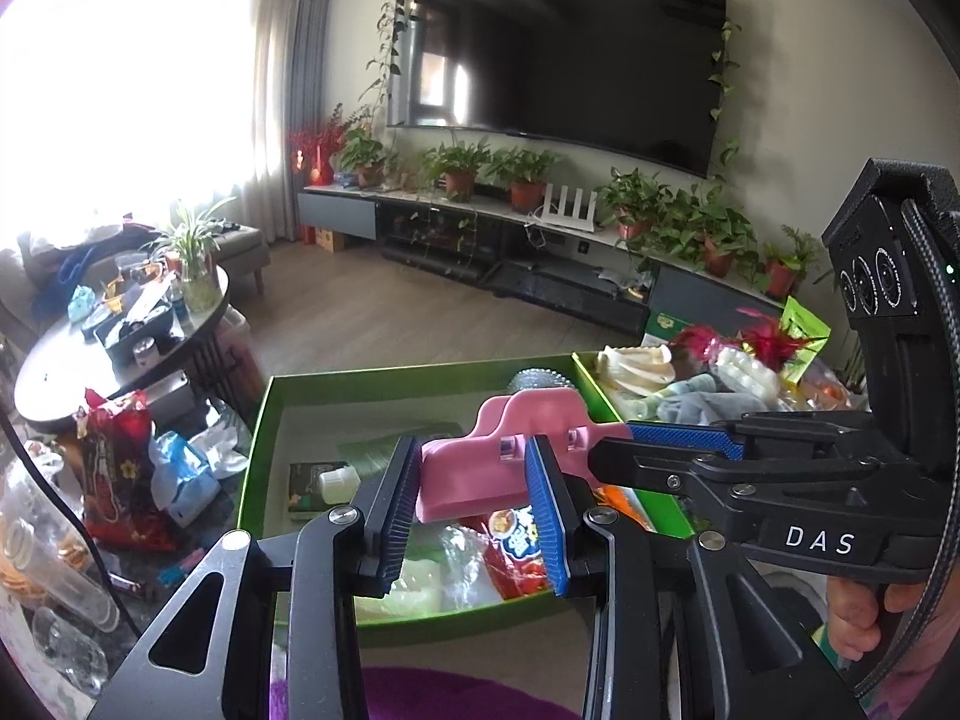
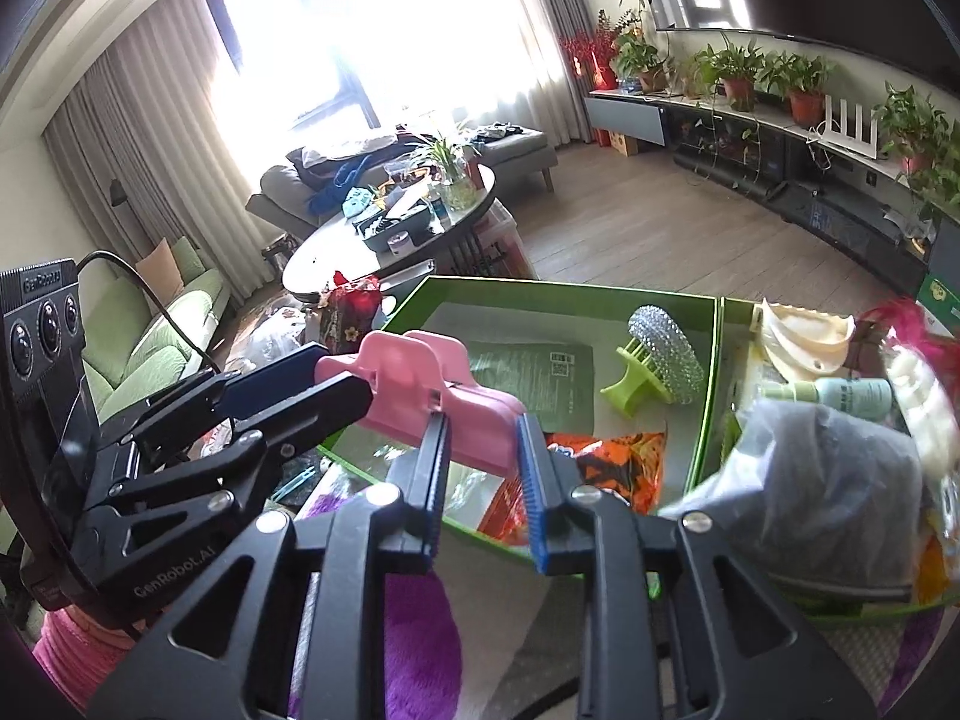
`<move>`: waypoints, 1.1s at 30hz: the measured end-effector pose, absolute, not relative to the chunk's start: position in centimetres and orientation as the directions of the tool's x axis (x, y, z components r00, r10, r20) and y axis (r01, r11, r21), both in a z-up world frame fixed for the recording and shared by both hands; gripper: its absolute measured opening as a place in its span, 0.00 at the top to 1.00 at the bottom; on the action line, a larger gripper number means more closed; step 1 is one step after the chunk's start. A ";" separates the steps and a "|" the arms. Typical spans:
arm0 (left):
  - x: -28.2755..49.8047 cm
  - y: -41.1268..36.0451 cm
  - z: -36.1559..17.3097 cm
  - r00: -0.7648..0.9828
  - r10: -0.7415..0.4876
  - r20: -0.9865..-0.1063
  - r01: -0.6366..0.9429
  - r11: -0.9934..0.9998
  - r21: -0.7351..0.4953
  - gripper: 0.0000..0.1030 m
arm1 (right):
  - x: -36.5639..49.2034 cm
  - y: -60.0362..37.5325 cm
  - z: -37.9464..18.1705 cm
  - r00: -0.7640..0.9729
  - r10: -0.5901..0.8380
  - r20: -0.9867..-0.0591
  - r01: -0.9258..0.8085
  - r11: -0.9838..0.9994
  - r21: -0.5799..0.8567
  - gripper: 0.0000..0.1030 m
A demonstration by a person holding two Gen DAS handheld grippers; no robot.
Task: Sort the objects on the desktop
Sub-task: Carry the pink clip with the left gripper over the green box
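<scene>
Now you're carrying the pink clip (image 1: 480, 468) over the green tray (image 1: 360, 375), left gripper (image 1: 474, 516) and right gripper (image 2: 480, 480) both pinching it; next, lower it near the tray's front edge.

A large dark television (image 1: 558, 54) is mounted on the wall. Potted plants (image 1: 522, 180) are lined along the low cabinet (image 1: 420, 222) beneath. A green sofa (image 2: 156, 330) is seen near the curtained window (image 2: 372, 36).

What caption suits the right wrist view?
Both grippers hold a pink clip over a green tray.
</scene>
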State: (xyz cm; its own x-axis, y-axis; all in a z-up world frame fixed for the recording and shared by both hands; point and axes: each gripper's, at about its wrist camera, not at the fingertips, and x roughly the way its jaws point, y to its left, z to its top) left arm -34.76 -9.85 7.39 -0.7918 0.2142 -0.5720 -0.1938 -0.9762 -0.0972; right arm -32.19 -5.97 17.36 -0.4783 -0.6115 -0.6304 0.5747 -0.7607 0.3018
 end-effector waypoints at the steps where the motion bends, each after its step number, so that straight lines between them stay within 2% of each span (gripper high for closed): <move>1: -35.2 -10.1 7.1 -0.786 0.218 -0.578 -0.193 -0.976 -0.105 0.66 | -32.6 -6.2 17.1 -0.477 -0.606 -0.636 0.572 -0.764 0.299 0.76; 14: -39.8 -10.8 3.8 -0.739 0.226 -0.635 -0.181 -0.974 -0.136 0.66 | -36.3 -8.1 14.9 -0.475 -0.512 -0.716 0.492 -0.829 0.266 0.76; 18: -40.8 -11.1 3.3 -0.723 0.238 -0.649 -0.177 -0.971 -0.159 0.66 | -37.1 -8.2 14.5 -0.473 -0.503 -0.723 0.475 -0.837 0.272 0.76; 25: -42.0 -10.6 2.4 -0.713 0.207 -0.670 -0.160 -0.978 -0.131 0.66 | -38.0 -8.5 13.5 -0.459 -0.490 -0.741 0.439 -0.850 0.291 0.76; 33: -43.3 -11.5 1.1 -0.683 0.234 -0.692 -0.146 -0.972 -0.184 0.66 | -38.8 -9.0 13.1 -0.475 -0.463 -0.748 0.407 -0.869 0.280 0.76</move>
